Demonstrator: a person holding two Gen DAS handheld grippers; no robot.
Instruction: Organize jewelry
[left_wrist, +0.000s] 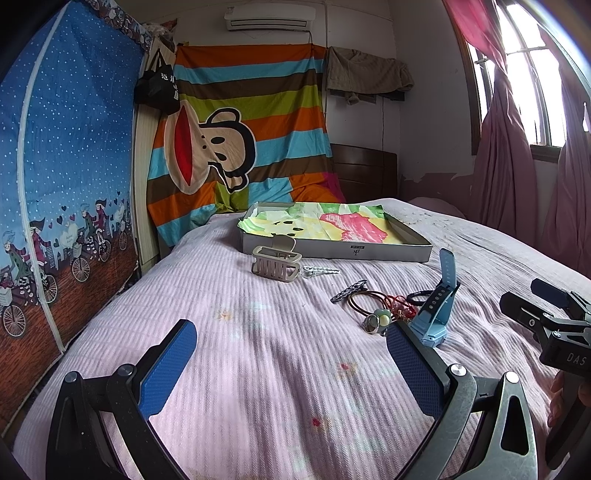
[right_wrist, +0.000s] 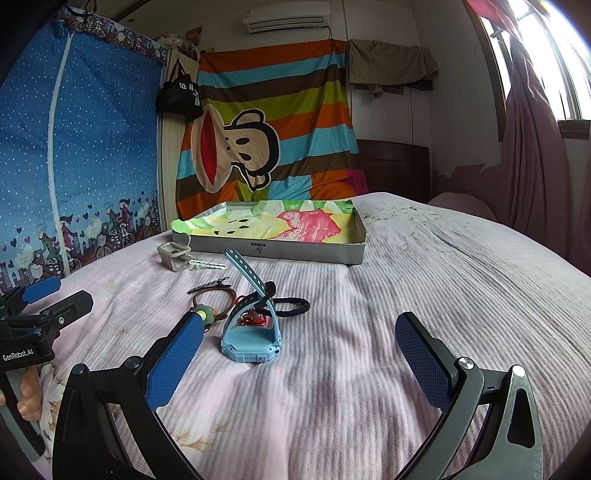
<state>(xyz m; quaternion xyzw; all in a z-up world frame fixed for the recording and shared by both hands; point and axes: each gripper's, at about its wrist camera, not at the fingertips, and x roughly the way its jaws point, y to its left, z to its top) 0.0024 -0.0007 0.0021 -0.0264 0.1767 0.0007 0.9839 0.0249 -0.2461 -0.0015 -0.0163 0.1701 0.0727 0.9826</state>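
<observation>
On the pink bedspread lies a small heap of accessories: a light blue watch (left_wrist: 436, 314) (right_wrist: 253, 332) with its strap sticking up, brown hair ties (left_wrist: 365, 300) (right_wrist: 216, 295), a red charm (right_wrist: 253, 318), a black hair tie (right_wrist: 291, 306) and a patterned hair clip (left_wrist: 349, 290) (right_wrist: 210, 285). A beige claw clip (left_wrist: 275, 262) (right_wrist: 174, 254) and a white clip (left_wrist: 321, 272) (right_wrist: 207, 264) lie near a shallow grey box (left_wrist: 369, 251) (right_wrist: 295, 253) lined with colourful paper. My left gripper (left_wrist: 291, 354) is open, left of the heap. My right gripper (right_wrist: 301, 354) is open, with the watch just inside its left finger.
A striped monkey-print cloth (left_wrist: 236, 140) hangs behind the box, and a blue fabric wardrobe (left_wrist: 66, 184) stands on the left. Pink curtains (left_wrist: 517, 155) and a window are on the right. The bedspread (right_wrist: 443, 277) stretches wide to the right of the heap.
</observation>
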